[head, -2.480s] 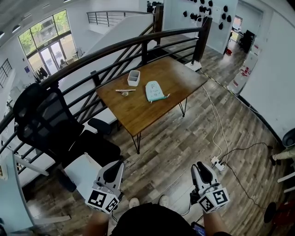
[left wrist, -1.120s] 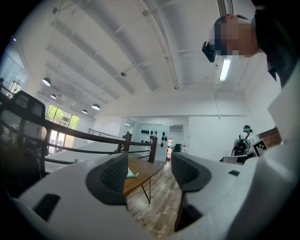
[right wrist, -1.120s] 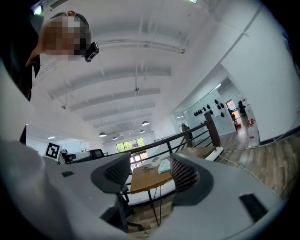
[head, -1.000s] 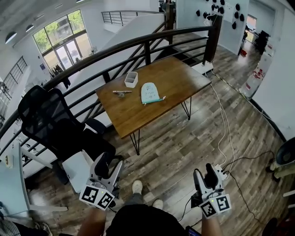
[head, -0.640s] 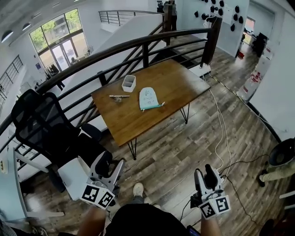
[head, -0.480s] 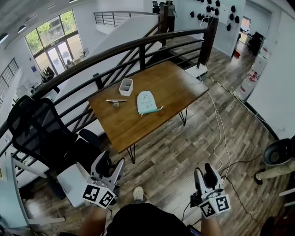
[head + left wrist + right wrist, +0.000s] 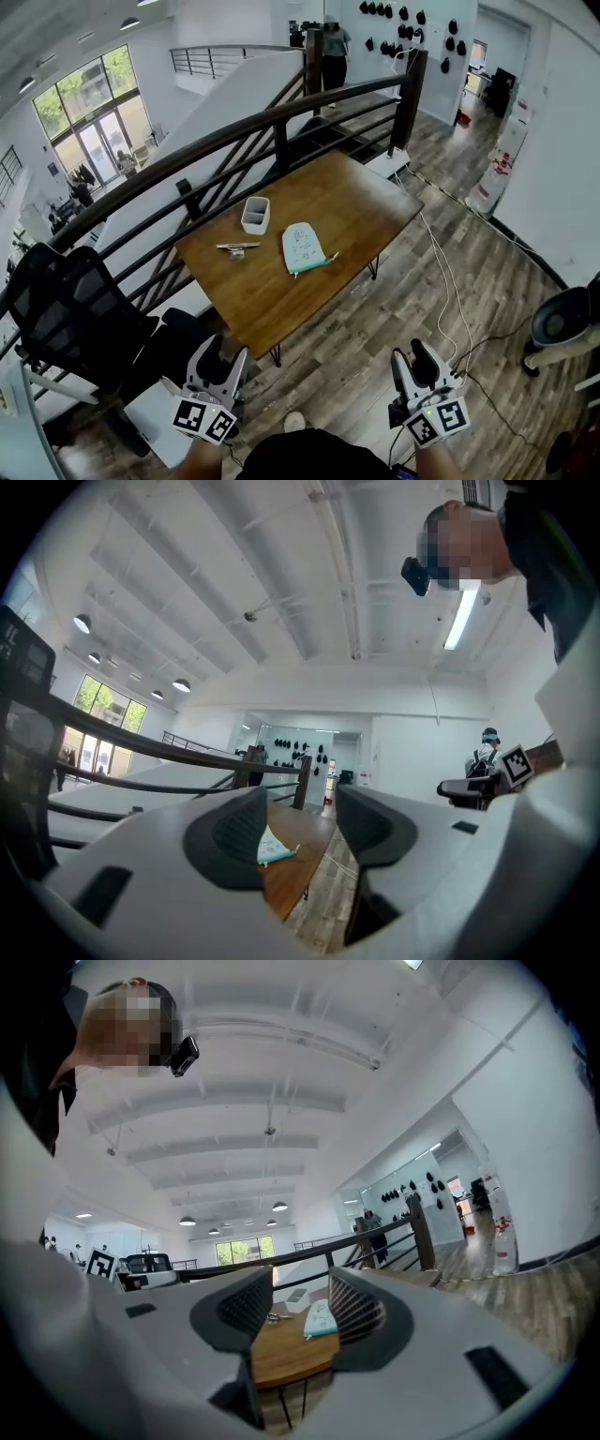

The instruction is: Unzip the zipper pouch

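The light teal zipper pouch (image 7: 302, 247) lies flat near the middle of the wooden table (image 7: 361, 202), its pull tab pointing right. Both grippers hang low over the floor, well short of the table and pointing level towards it. My left gripper (image 7: 222, 354) is open with nothing between its jaws, which have just been closing a little. My right gripper (image 7: 412, 356) is also open and empty, and its jaws have likewise just been closing. The pouch (image 7: 272, 847) shows far off between the left gripper's (image 7: 302, 832) jaws. Between the right gripper's (image 7: 300, 1309) jaws the pouch (image 7: 320, 1319) is just as distant.
A small white container (image 7: 255, 215) and a thin metal item (image 7: 237, 247) sit left of the pouch. A black railing (image 7: 281, 122) runs behind the table. A black office chair (image 7: 66, 309) stands at the left. Cables (image 7: 445, 272) trail over the floor at the right. A person (image 7: 333, 42) stands far back.
The table and pouch have come closer and lower in the head view as the person walks towards them. Both grippers have moved forward with the person, and their jaws look slightly narrower.
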`<state>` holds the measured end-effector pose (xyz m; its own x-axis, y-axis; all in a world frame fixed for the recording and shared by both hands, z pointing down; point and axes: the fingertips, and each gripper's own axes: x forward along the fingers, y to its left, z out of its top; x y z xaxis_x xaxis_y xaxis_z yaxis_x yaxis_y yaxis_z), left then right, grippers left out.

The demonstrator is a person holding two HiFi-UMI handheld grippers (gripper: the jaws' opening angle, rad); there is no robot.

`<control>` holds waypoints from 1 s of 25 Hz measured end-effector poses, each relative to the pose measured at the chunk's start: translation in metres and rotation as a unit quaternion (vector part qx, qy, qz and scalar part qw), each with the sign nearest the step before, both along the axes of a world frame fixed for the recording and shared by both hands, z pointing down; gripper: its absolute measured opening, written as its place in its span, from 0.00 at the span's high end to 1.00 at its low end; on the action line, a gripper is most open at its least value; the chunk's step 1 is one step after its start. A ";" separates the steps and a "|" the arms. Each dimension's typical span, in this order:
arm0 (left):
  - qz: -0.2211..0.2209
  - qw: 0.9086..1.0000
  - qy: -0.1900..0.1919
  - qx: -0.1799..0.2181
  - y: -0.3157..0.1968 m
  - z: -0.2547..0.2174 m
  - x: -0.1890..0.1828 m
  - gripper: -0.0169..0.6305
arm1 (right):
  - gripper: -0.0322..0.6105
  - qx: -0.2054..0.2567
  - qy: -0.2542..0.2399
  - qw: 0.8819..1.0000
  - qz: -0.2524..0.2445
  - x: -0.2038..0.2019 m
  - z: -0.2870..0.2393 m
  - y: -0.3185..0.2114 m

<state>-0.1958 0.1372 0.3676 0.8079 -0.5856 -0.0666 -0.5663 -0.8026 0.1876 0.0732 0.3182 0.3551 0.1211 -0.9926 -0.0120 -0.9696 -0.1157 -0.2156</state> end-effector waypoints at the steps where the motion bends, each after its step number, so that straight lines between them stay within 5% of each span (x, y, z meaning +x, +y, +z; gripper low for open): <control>1: 0.003 1.000 0.000 0.000 -0.007 0.001 -0.001 0.61 | 0.67 0.001 0.002 1.000 0.002 -0.002 -0.001 -0.008; 12: 0.031 0.999 -0.008 -0.025 -0.058 0.027 -0.002 0.66 | 0.71 -0.022 -0.011 1.000 -0.004 -0.022 0.013 -0.064; 25: 0.011 0.999 -0.039 -0.017 -0.095 0.038 0.052 0.73 | 0.73 -0.032 0.007 0.997 -0.077 0.031 0.024 -0.147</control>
<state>-0.1439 0.0426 0.4058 0.8228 -0.5681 0.0160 -0.5621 -0.8092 0.1712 0.1041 0.1708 0.3791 -0.0322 -0.9982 0.0509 -0.9798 0.0215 -0.1986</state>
